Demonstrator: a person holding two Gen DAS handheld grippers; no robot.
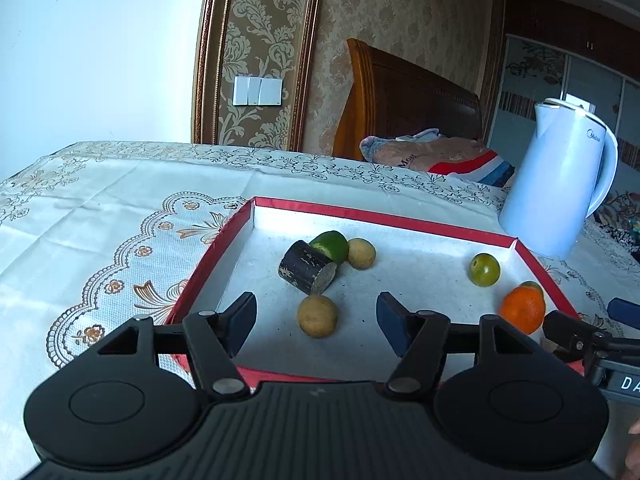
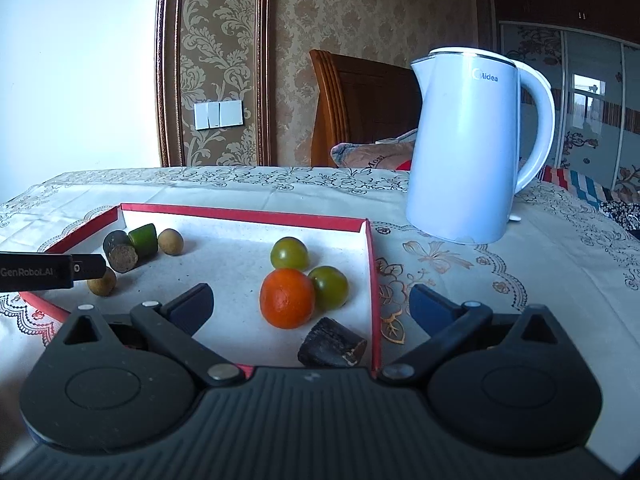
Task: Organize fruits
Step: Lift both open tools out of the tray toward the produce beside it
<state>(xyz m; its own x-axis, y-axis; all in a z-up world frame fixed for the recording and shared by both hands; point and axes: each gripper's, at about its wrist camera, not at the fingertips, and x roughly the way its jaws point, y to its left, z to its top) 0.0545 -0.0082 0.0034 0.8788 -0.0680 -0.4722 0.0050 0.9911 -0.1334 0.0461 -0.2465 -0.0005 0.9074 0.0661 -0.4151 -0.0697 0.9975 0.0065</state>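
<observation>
Both grippers hang empty over the red-rimmed tray (image 2: 248,213) on the counter. The left gripper (image 1: 316,312) has its fingers spread around a tan round fruit (image 1: 317,316) at lower centre, not touching. The right gripper (image 2: 312,304) gapes wide before the orange (image 2: 287,298) — probably light, firm, apt to roll — best pinched across its middle.
</observation>
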